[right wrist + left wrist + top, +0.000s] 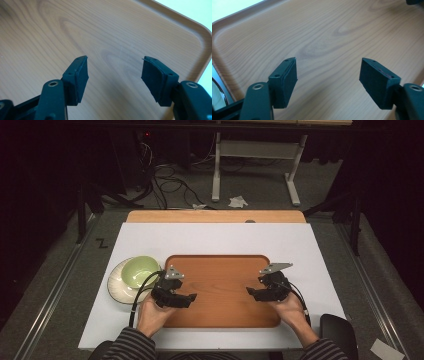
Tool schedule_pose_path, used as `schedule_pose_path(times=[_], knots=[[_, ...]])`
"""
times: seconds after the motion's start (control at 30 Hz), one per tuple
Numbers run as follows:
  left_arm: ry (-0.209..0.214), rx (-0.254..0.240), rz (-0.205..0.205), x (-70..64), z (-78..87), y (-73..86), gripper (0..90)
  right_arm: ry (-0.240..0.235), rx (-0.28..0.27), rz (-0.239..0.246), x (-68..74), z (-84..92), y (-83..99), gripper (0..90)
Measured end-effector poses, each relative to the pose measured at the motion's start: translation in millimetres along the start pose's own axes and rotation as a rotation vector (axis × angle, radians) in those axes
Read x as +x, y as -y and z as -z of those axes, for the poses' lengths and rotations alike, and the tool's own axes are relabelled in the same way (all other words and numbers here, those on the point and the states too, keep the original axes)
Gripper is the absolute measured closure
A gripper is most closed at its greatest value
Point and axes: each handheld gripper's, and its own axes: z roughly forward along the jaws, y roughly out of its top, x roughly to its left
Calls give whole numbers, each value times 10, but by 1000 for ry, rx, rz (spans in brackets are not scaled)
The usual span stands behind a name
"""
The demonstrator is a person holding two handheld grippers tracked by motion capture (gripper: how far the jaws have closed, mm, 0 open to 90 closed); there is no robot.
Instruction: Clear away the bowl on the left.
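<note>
A brown wooden tray (220,265) lies in the middle of the white table. My left gripper (192,298) hovers over the tray's left side, pointing right, and stands open with nothing between its jaws (328,75). My right gripper (248,291) hovers over the tray's right side, pointing left, also open and empty (115,72). Both gripper views look down on bare wood grain of the tray (324,37) (50,32). A light green bowl (140,271) sits on a white plate (116,282) just left of the tray, beside my left hand.
The white board (215,237) rests on a wooden tabletop (215,216). Beyond the far edge stand a table frame (255,165) and cables (170,185) on the floor. A dark chair part (337,327) is at the lower right.
</note>
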Motion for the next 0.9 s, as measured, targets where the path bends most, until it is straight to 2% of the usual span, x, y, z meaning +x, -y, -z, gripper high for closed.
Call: schedule_pose_path(times=[0.13,0.37,0.5,0.6,0.8,0.9], knots=[[-9,17,-26,-37,7,-22,268,-7,13,1,17,-11,-1,395],[-18,43,-50,-68,82,-42,302,-4,13,7,29,-19,2,394],[-14,47,-24,-14,110,-51,291,-9,23,12,34,-21,6,395],[-34,40,-15,36,152,-51,296,-6,31,6,29,-32,4,395],[-71,11,14,129,260,-45,319,-1,33,24,49,-33,-1,396],[-74,7,23,156,281,-45,326,0,33,26,50,-33,0,396]])
